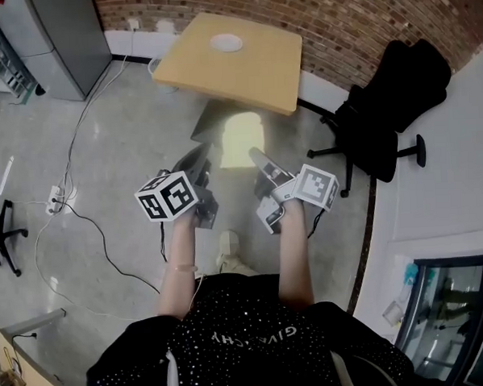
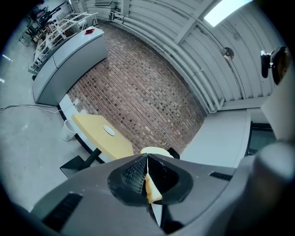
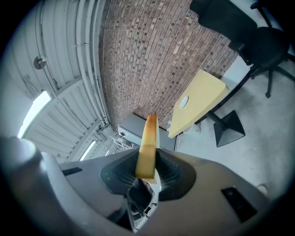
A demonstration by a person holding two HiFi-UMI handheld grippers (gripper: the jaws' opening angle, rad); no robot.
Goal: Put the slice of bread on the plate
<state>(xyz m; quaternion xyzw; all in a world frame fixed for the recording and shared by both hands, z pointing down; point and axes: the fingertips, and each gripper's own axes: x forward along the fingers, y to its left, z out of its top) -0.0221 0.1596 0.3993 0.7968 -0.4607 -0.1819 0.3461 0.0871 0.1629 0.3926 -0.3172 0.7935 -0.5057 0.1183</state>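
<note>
We note slice of bread clamped edgewise in narrow jaws of left gripper and right gripper. Plate bare, well ahead of jaws on table. Pick-up done; placing and release left.

Only readable print: white capital lettering across the chest of the person's black speckled shirt. It's upside down in the head view and looks like "GIVENCHY", some letters soft. White cube on the left tool and its twin on the right tool carry black square marker patterns, not characters. Nothing else legible.
</note>
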